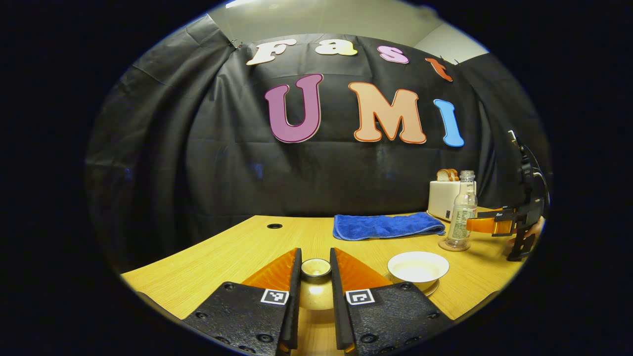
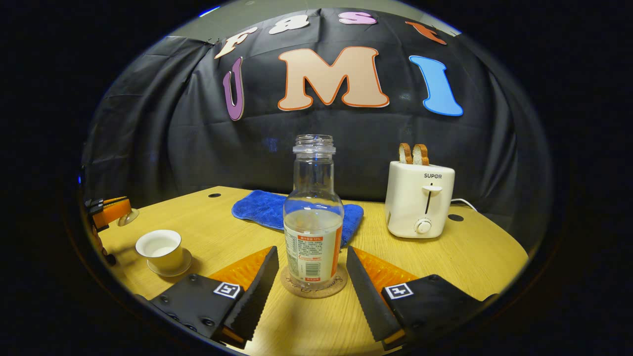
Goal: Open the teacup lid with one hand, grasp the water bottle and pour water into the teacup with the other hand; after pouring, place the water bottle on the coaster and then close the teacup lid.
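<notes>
Pouring judged complete: water bottle (image 2: 313,217) stands on coaster (image 2: 313,288), between the right gripper (image 2: 312,277) jaws, released. Left gripper (image 1: 315,277) jaws clasp the lid (image 1: 316,268). Next: set lid onto teacup (image 1: 418,267), right of those jaws.

One water bottle (image 2: 313,217); one teacup (image 2: 159,248); one coaster (image 2: 313,288); one blue towel (image 2: 269,208); one toaster (image 2: 419,199); two bread slices (image 2: 413,154).

Black cloth wall (image 2: 163,143) behind a wooden table (image 2: 474,257); pale ceiling (image 1: 346,20) above, with a bright light strip.
</notes>
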`<action>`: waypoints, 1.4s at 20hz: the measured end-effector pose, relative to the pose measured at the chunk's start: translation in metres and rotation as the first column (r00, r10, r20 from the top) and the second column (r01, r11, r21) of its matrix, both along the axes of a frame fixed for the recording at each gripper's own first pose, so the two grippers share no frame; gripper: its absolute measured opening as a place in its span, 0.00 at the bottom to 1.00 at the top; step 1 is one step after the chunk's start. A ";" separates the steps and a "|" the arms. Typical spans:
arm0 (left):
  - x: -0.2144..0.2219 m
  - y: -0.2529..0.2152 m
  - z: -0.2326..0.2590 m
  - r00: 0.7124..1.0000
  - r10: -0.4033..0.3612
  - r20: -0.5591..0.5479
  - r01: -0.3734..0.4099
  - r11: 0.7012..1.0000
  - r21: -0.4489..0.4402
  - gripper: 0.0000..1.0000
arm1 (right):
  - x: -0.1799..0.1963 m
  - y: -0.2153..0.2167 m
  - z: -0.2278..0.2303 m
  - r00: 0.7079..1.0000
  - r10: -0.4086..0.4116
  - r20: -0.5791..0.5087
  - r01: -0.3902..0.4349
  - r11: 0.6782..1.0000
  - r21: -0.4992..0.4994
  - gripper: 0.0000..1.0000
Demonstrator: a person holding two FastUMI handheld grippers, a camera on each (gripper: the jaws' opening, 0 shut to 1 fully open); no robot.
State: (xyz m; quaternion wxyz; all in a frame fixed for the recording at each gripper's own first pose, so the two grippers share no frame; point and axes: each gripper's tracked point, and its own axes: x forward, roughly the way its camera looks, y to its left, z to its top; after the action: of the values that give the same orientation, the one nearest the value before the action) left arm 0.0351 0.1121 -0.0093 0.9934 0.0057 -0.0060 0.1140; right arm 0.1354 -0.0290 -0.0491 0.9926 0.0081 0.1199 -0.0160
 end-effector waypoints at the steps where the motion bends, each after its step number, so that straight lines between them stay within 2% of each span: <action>1: 0.003 -0.002 0.000 1.000 -0.012 0.000 0.012 1.000 0.000 0.27 | -0.004 -0.001 0.004 1.000 0.001 0.010 -0.001 1.000 0.005 0.89; 5: 0.013 -0.012 0.000 0.998 -0.056 -0.004 0.056 0.998 -0.001 0.27 | -0.019 -0.002 0.014 0.997 -0.005 0.074 0.004 1.000 0.013 0.89; 6: 0.016 -0.016 -0.001 0.997 -0.073 -0.005 0.073 0.997 -0.001 0.27 | -0.025 -0.001 0.015 0.996 -0.005 0.087 0.004 1.000 0.011 0.84; 7: 0.020 -0.021 0.000 0.996 -0.094 -0.004 0.094 0.996 -0.001 0.27 | -0.029 0.000 0.017 0.995 -0.004 0.096 0.003 1.000 0.012 0.84; 10: 0.035 -0.039 -0.001 0.985 -0.171 -0.008 0.171 0.985 0.000 0.27 | -0.041 0.002 0.020 0.994 -0.007 0.108 0.004 1.000 0.026 0.94; 13: 0.047 -0.058 -0.002 0.969 -0.247 -0.013 0.247 0.969 -0.001 0.27 | -0.052 -0.002 0.028 0.988 -0.026 0.149 0.022 0.999 0.029 0.89; 14: 0.049 -0.065 -0.002 0.962 -0.273 -0.015 0.273 0.962 0.000 0.27 | -0.054 -0.004 0.031 0.985 -0.037 0.168 0.033 0.999 0.029 0.89; 15: 0.051 -0.073 -0.002 0.952 -0.306 -0.014 0.306 0.952 0.000 0.27 | -0.057 -0.005 0.035 0.981 -0.045 0.188 0.040 0.999 0.030 0.84; 17: 0.055 -0.090 -0.003 0.929 -0.369 -0.017 0.370 0.929 -0.001 0.27 | -0.060 -0.008 0.036 0.978 -0.060 0.199 0.055 0.998 0.030 0.94; 18: 0.057 -0.098 -0.004 0.917 -0.398 -0.026 0.398 0.917 -0.001 0.27 | -0.063 -0.008 0.036 0.978 -0.059 0.201 0.055 0.998 0.029 0.89; 19: 0.057 -0.105 -0.005 0.905 -0.424 -0.033 0.424 0.906 0.001 0.27 | -0.062 -0.009 0.037 0.977 -0.065 0.201 0.060 0.998 0.029 0.89; 25: 0.057 -0.119 -0.006 0.871 -0.487 -0.060 0.488 0.873 0.002 0.25 | -0.069 -0.012 0.038 0.976 -0.079 0.202 0.074 0.997 0.029 0.89; 26: 0.056 -0.124 -0.008 0.861 -0.504 -0.065 0.505 0.863 0.001 0.25 | -0.070 -0.013 0.038 0.976 -0.081 0.202 0.077 0.997 0.029 0.84; 27: 0.056 -0.128 -0.010 0.851 -0.520 -0.075 0.521 0.853 0.002 0.25 | -0.073 -0.014 0.038 0.976 -0.085 0.201 0.081 0.996 0.029 0.84; 28: 0.055 -0.131 -0.014 0.840 -0.534 -0.094 0.537 0.844 0.000 0.25 | -0.074 -0.015 0.038 0.976 -0.090 0.201 0.086 0.996 0.028 0.89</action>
State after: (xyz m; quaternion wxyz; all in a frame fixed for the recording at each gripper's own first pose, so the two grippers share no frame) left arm 0.0905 -0.0188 -0.0229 0.9848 0.0220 0.0362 -0.1684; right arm 0.0616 -0.0440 -0.0109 0.9979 0.0246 0.0183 -0.0578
